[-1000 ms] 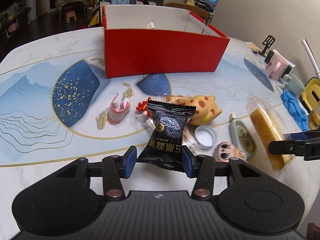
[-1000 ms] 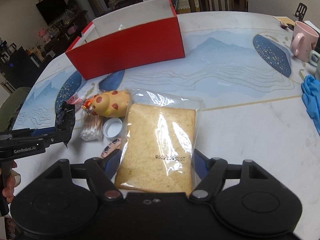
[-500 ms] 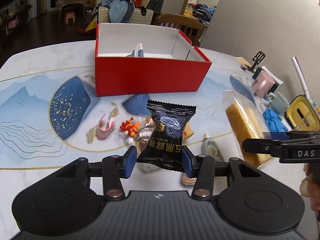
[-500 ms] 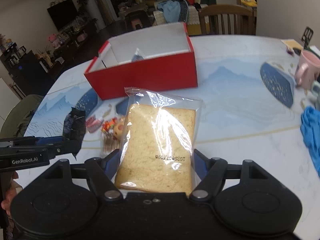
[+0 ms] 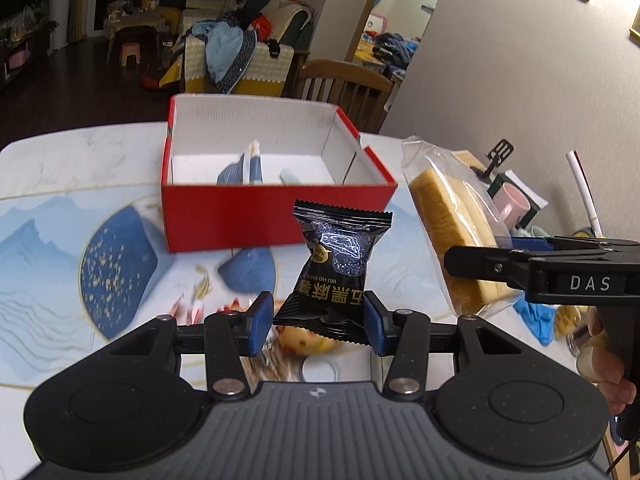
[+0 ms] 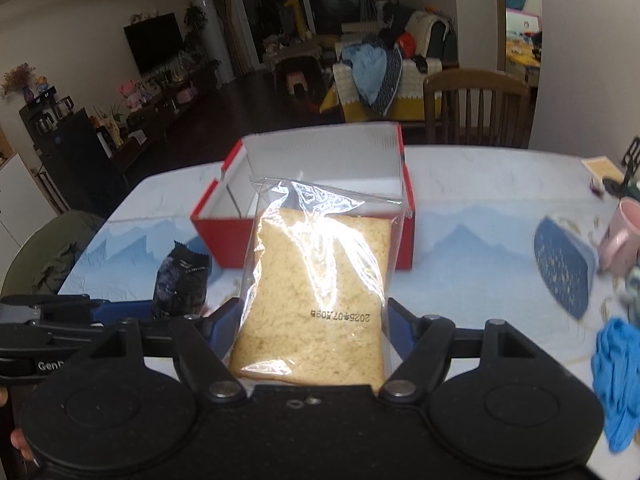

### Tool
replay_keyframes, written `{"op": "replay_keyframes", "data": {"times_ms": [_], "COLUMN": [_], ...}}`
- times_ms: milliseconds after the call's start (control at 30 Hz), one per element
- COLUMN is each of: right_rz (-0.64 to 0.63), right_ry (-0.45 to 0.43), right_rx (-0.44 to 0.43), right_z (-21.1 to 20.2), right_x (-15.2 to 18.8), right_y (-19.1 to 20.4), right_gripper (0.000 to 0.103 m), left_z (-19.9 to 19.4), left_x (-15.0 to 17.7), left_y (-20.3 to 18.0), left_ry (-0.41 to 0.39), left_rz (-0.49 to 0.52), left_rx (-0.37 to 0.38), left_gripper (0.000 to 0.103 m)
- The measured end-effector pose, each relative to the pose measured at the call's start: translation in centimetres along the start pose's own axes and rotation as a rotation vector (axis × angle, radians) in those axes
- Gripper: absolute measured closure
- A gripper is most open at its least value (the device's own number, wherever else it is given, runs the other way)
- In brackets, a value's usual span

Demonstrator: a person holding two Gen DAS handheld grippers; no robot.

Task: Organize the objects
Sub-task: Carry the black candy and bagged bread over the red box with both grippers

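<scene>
Above the worktop, the left claw grips a black snack packet — the right claw clamps bagged bread — facing the red box.

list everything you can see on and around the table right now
red cardboard box: one, white inside, open, mid-table
black foil snack packet: one, clamped in the left gripper
bagged bread slice in clear plastic: one, tan, clamped in the right gripper
pink mug: one, right table edge
blue cloth: one, right table edge
white bottle cap: one, on the table under the left gripper
wooden chair: one, brown, behind the table
left gripper: black, blue pads
right gripper: black, blue pads
</scene>
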State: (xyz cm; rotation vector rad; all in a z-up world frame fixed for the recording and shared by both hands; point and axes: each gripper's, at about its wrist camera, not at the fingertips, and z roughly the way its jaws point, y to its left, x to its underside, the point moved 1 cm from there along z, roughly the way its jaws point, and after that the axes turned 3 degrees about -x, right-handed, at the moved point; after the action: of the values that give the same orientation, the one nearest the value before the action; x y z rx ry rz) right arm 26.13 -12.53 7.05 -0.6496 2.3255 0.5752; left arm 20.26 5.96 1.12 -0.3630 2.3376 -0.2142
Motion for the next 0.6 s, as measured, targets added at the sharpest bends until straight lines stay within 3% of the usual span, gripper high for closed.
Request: {"op": "replay_keyframes", "data": {"times_ms": [600], "right_rz": [-0.089], "right_ry": [-0.046], "right_rx": [-0.001], "right_z": [3.9], "right_x": [-6.7], "right_y": [-0.9], "right_gripper": [0.029], "left_z": [3.1], "left_x": [-8.5], "left_y": [-0.4], "left_ry": [-0.097], "left_rz": [-0.012], "left_rx": [-0.058], "left_gripper": [0.057]}}
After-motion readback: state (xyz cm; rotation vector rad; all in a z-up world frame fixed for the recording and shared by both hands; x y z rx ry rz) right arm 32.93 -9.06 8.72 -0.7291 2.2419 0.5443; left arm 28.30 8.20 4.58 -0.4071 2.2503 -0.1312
